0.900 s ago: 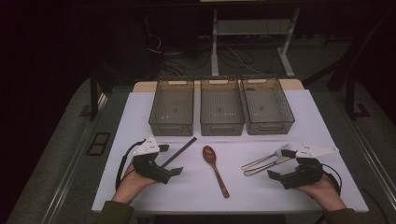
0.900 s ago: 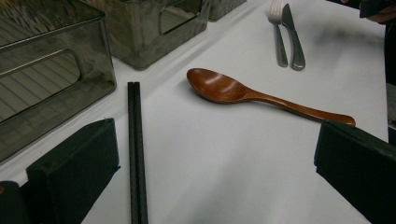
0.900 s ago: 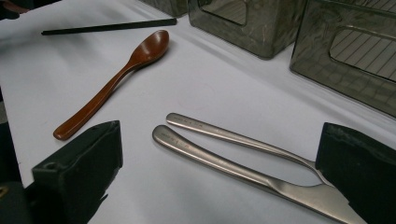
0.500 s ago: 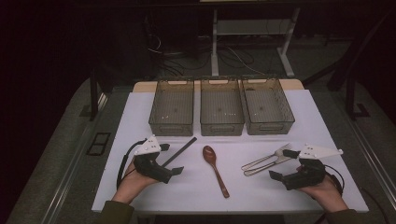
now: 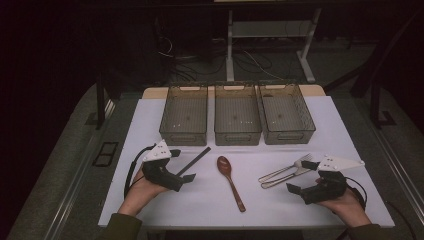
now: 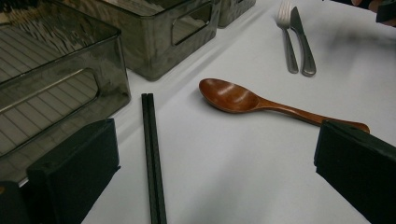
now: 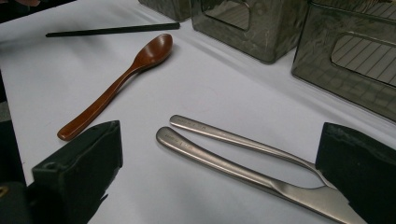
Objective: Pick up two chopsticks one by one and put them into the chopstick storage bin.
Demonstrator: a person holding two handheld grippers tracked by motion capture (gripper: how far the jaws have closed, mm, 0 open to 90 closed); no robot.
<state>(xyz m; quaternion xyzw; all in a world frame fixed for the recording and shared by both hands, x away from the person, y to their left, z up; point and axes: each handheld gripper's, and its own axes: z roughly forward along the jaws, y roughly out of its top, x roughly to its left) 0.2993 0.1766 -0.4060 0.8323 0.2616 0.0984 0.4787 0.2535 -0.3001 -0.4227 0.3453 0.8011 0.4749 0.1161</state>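
Between the released left gripper (image 6: pixel 210 182) jaws lie chopsticks (image 6: pixel 153 158); right gripper (image 7: pixel 219 182), released, faces knife (image 7: pixel 243 172); grasping likely comes next.

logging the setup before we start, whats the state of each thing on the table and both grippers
left bin: upright, empty
middle bin: upright, empty
right bin: upright, empty
black chopsticks: flat, paired together
wooden spoon: flat, bowl up
fork: flat beside knife
knife: flat
left gripper: open, empty
right gripper: open, empty
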